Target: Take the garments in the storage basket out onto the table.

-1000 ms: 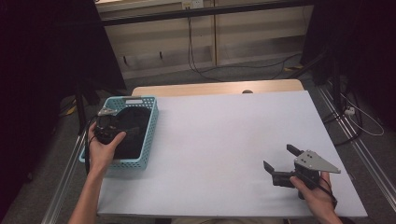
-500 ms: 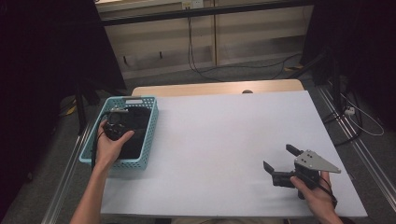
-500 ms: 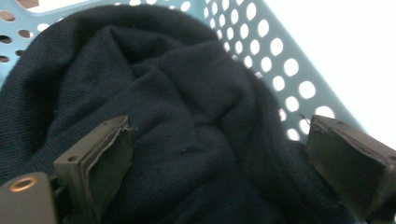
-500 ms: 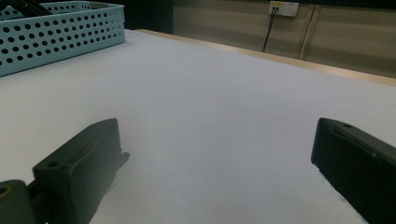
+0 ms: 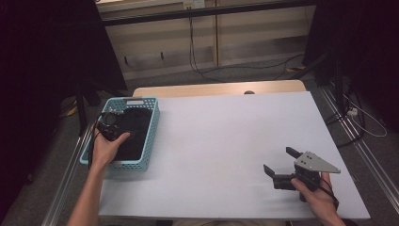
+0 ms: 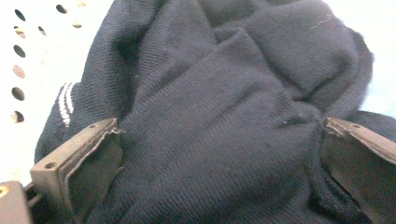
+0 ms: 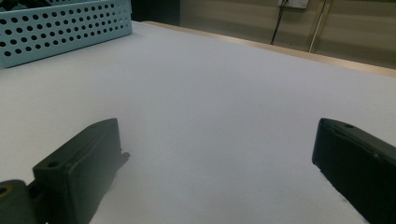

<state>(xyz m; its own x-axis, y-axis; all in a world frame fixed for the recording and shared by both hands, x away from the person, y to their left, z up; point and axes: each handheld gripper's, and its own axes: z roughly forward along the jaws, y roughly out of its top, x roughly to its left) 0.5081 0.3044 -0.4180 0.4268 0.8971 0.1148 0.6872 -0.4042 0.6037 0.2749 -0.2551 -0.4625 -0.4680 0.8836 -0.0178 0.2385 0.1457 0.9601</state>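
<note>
Left claw [image 6: 219, 154] spread wide inside the basket [image 5: 149, 136], dark sweater [image 6: 224, 112] bunched between its jaws, touching both; right claw [image 5: 282, 165] rests spread on the desk [image 5: 226, 136].

Both forearms are bare with no sleeves, the right gripper [image 5: 281, 165] is black with a grey three-cornered plate on top and a dark cable at the wrist, and the left gripper [image 6: 219, 154] has worn dark jaws with small screw holes.
</note>
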